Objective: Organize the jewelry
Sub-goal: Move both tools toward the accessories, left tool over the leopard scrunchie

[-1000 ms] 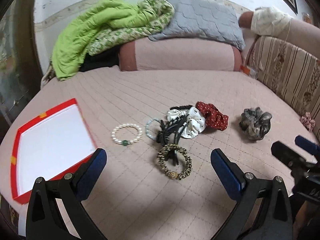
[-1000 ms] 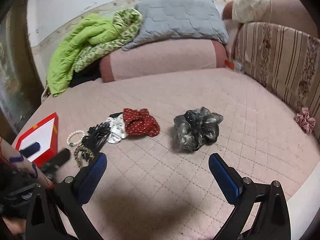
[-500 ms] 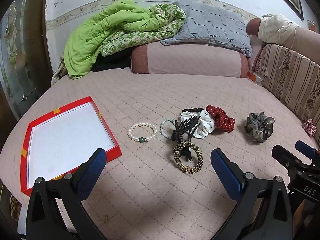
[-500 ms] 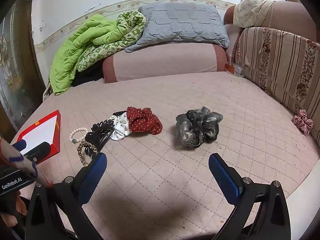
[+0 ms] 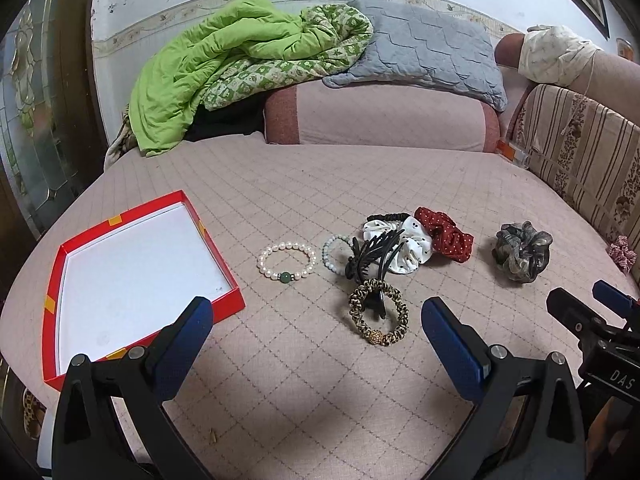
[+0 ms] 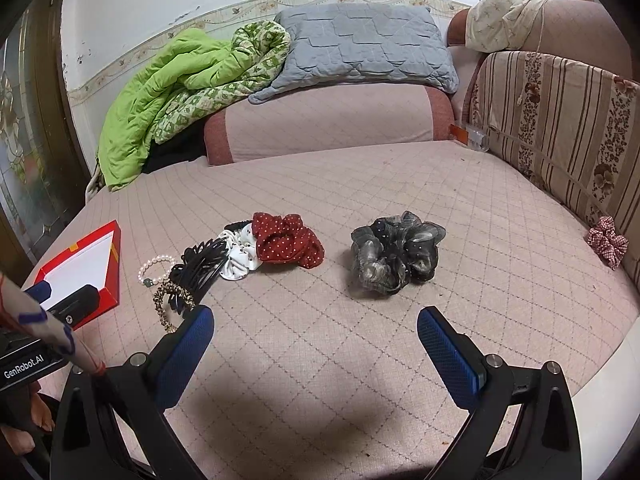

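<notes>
Both the left gripper (image 5: 316, 332) and right gripper (image 6: 314, 332) hover spread wide, holding nothing. Ahead lie two bead bracelets (image 5: 286, 260), one claw clip (image 5: 370, 254), perhaps five scrunchies (image 6: 396, 254), one red tray (image 5: 52, 292), all on a pink quilted bed (image 5: 320, 184) beneath pillows (image 5: 424, 54).

Each black gripper (image 5: 318, 336) carries blue textured pads (image 6: 448, 354) and silver screws.

Open tongs (image 6: 314, 334), grey scrunchie (image 6: 396, 254), red scrunchie (image 6: 288, 240)

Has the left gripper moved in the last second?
Yes. The left gripper has pulled back and up from the bed: the red box and pearl bracelet now sit farther ahead of it.
</notes>
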The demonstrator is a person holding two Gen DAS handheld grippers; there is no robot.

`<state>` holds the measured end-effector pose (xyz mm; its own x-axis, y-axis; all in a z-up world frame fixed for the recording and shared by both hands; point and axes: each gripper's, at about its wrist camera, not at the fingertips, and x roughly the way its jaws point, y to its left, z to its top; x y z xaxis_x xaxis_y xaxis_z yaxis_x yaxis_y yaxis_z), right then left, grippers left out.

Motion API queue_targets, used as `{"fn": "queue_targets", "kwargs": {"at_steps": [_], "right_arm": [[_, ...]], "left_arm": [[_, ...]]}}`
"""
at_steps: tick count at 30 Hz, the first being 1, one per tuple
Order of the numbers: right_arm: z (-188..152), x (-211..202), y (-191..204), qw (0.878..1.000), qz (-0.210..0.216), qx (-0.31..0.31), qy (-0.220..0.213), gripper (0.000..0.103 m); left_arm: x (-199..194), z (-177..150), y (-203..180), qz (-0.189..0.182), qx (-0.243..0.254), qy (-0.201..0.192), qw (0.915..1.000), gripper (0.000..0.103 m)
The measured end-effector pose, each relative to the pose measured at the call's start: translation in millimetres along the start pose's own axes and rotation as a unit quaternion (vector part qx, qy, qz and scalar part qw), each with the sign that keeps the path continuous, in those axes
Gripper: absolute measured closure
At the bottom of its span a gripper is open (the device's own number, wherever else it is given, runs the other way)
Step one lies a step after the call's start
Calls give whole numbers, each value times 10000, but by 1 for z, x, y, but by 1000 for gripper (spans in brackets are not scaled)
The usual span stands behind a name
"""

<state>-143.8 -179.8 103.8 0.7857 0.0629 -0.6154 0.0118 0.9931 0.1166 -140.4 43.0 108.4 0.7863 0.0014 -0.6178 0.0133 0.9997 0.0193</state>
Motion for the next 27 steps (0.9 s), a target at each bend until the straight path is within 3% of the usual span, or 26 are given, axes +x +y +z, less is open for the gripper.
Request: {"fn": "queue_targets", "kwargs": {"at_steps": [13, 27], "right_arm": [[0, 2, 1, 10000, -1, 12, 21, 0], [5, 25, -16, 9990, -12, 302, 329, 0]], "left_arm": [[1, 0, -1, 39, -9, 53, 10000, 0], [44, 3, 13, -145, -207, 546, 9982, 0]]}}
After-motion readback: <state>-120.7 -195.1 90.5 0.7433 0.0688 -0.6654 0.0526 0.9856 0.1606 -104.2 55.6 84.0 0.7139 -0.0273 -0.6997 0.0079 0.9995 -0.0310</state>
